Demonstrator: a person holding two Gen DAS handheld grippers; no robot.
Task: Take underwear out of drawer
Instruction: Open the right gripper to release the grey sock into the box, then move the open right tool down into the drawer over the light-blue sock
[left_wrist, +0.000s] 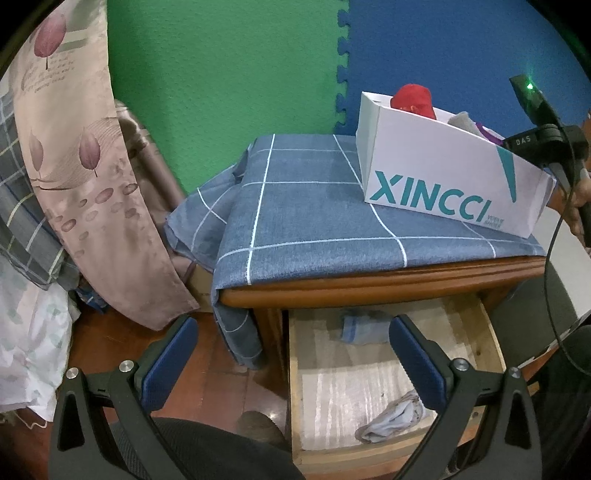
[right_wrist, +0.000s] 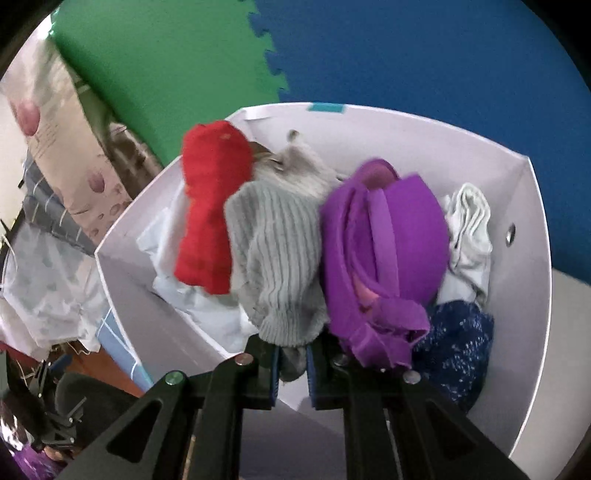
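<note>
The wooden drawer (left_wrist: 491, 332) is pulled open below the nightstand. Two pieces of underwear lie in it: a blue folded one (left_wrist: 360, 326) at the back and a pale crumpled one (left_wrist: 393, 419) at the front. My left gripper (left_wrist: 291, 365) is open and empty, above the drawer's left edge. My right gripper (right_wrist: 291, 363) is shut on a grey ribbed garment (right_wrist: 277, 258) and holds it over the white box (right_wrist: 532, 295), among red (right_wrist: 210, 206), purple (right_wrist: 384, 251), white and dark blue pieces. The right gripper also shows in the left wrist view (left_wrist: 546, 133).
The white XINCCI box (left_wrist: 443, 177) stands on a blue checked cloth (left_wrist: 295, 214) on the nightstand. Bedding and a pink leaf-print pillow (left_wrist: 74, 155) lie at left. Green and blue foam mats cover the wall. A dark chair (left_wrist: 192, 446) is below.
</note>
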